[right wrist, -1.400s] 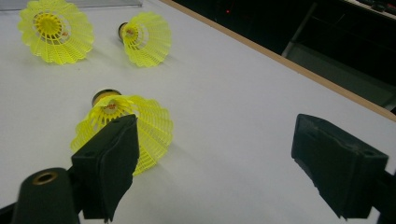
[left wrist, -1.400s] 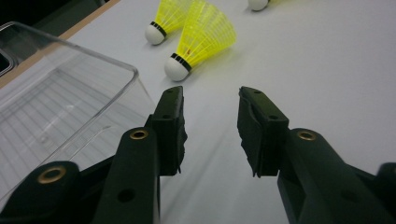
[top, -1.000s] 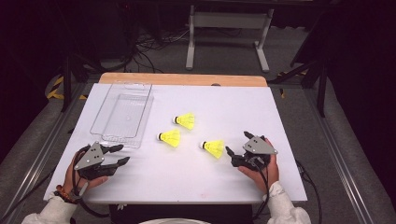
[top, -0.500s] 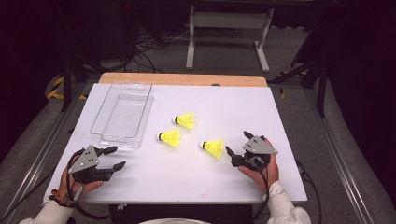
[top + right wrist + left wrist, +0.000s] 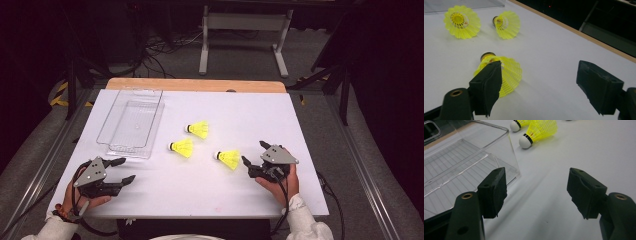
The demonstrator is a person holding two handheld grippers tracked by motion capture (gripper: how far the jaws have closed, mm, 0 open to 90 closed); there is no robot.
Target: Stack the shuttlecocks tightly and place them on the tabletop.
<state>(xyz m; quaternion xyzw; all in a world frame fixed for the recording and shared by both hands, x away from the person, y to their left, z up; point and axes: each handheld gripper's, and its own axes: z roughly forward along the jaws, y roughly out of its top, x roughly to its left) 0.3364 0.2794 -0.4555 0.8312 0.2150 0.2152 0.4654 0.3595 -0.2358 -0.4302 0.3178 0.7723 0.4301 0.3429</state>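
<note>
Three yellow shuttlecocks lie mid-table: a far one (image 5: 198,129), a middle one (image 5: 182,148) and a near-right one (image 5: 229,158). My right gripper (image 5: 252,152) rests just right of the near-right one, open; its jaws have just been closing a little with nothing between them. In the right gripper view that shuttlecock (image 5: 509,72) lies partly behind the left jaw, beside the gripper (image 5: 540,75), not inside it. My left gripper (image 5: 128,169) sits at the front left, open; its jaws have just been opening, empty. From the left gripper (image 5: 537,192) a shuttlecock (image 5: 539,130) shows ahead.
A clear plastic tray (image 5: 131,148) stands empty at the left rear of the white table (image 5: 300,125), its near corner (image 5: 506,150) just ahead of the left gripper. A wooden strip runs along the far table edge (image 5: 195,85). Dark floor and cables lie beyond.
The left gripper's jaws stand wider apart than a second ago. Both hands and the three shuttlecocks keep their places.
</note>
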